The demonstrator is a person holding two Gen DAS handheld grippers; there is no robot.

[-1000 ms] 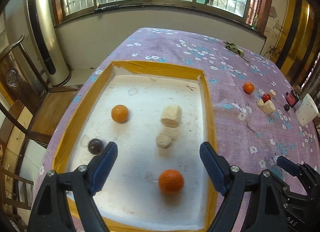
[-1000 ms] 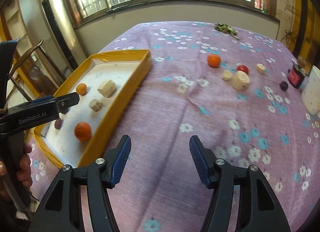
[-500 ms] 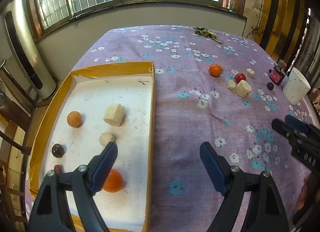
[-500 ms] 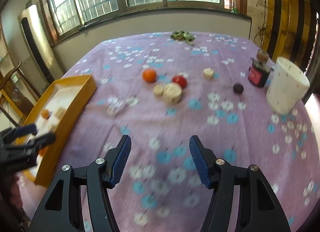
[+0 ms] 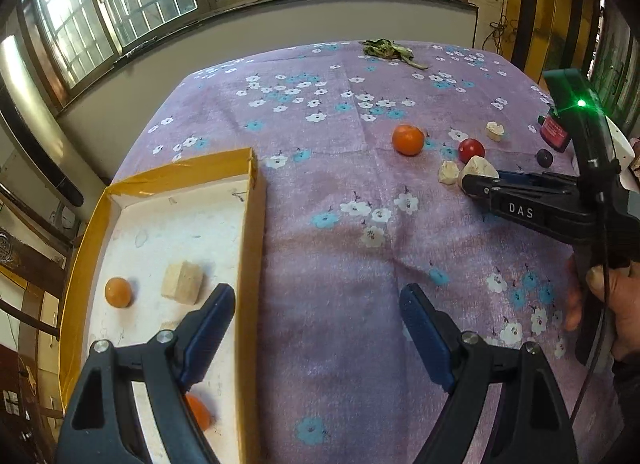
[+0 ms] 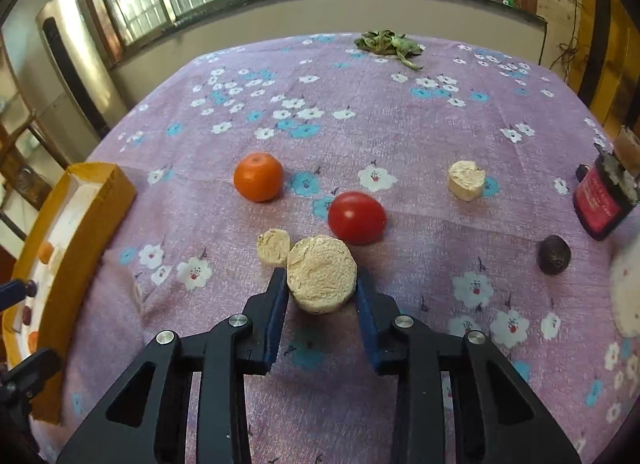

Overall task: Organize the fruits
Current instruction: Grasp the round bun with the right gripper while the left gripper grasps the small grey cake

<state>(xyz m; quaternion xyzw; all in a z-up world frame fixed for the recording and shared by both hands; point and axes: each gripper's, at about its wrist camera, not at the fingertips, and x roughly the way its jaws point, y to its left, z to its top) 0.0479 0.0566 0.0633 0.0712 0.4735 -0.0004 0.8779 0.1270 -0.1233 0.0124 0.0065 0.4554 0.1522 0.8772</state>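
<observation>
— Position first, please: where is the piece you want, seen from your jaws?

— The big pale round chunk [image 6: 322, 279] lies directly between the jaws of my right gripper [image 6: 322, 284]. They are closing at this moment. The left pad [image 6: 277, 304] looks to be against its side; at the right pad I cannot tell if a thin gap remains. So I would not call it a firm grip yet.

— Does it have a long axis?

— Not really. It is a short disc, flat face turned up toward the camera, so the jaws take it across its width. One thing to watch: a smaller pale piece [image 6: 274, 246] touches it on the far left, and the red tomato [image 6: 357, 217] is just behind it.

— And your other hand?

— My left gripper [image 5: 316, 328] is wide open, with nothing between the jaws, over the purple worktop [image 5: 340, 264] beside the yellow tray [image 5: 256, 224]. The tray is well apart from the chunk, to the left, so in my judgement the carry goes that way.

— What does one camera give that the other does not?

— The right wrist view shows the contact with the chunk. The left wrist view shows only the side of my right gripper — its tip hides most of the chunk — but it shows the tray's inside: an orange fruit [image 5: 118, 292] and a pale block [image 5: 182, 282] already there.
</observation>
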